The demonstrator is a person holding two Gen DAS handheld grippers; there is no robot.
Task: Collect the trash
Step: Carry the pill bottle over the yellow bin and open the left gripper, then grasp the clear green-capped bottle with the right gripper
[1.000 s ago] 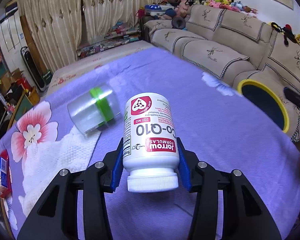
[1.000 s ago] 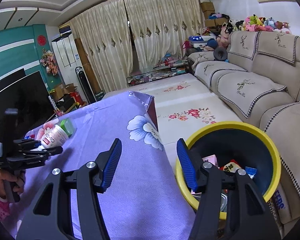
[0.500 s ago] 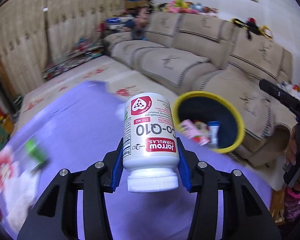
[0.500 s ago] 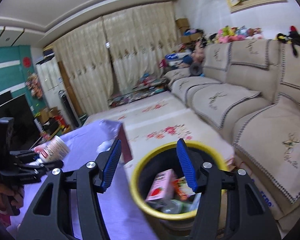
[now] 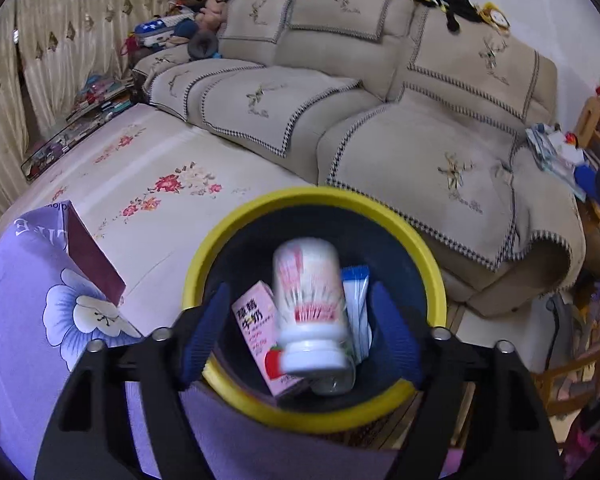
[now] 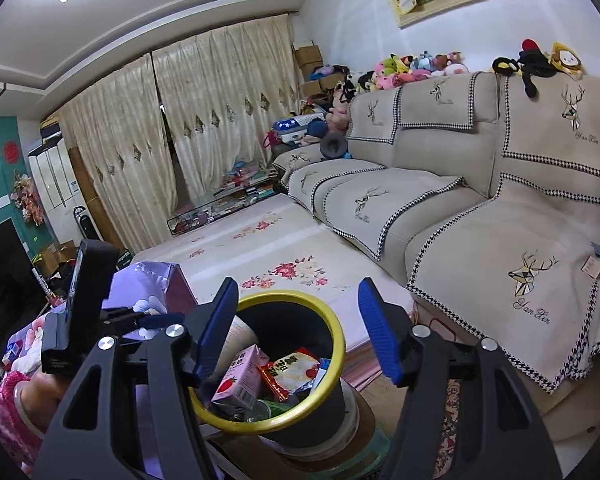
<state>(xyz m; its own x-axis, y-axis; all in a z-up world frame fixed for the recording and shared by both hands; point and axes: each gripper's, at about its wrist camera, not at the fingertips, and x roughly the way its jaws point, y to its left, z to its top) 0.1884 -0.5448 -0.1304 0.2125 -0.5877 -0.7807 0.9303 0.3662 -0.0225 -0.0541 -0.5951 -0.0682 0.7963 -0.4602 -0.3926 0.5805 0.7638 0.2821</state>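
- Trash leads here: a white plastic supplement bottle (image 5: 310,308), round-bodied with a ribbed cap, blurred, sits between the left gripper's (image 5: 300,336) blue ridged pads with clear gaps on both sides; it is above the bin's mouth and no pad touches it.
- Left gripper: its jaws have just been opening and stand wide, with the bottle loose between them.
- Right gripper (image 6: 298,328): black plastic arms with blue ribbed pads, jaws moderately apart and just opened a little further, nothing between them; it hangs over the bin's rim.
- Bin (image 6: 332,322): a round dark tub with a smooth yellow rim, beside the table's edge. Inside lie a pink milk carton (image 6: 240,376) with a strawberry print, a glossy red snack wrapper (image 6: 290,370), a blue-and-white packet (image 5: 358,308) and a clear bottle's base.
- Table cloth (image 5: 32,300): lilac fabric printed with big flowers, draped over a corner.
- A person's hand (image 6: 40,390) with a pink sleeve grips the left tool's handle.
- Floor mat (image 6: 268,244): pale, with pink flower prints.
- Sofa (image 6: 480,216): beige upholstery under covers edged in houndstooth trim and stitched with deer; plush toys (image 6: 412,64) line its back.
- Curtains (image 6: 180,136): cream, pleated.
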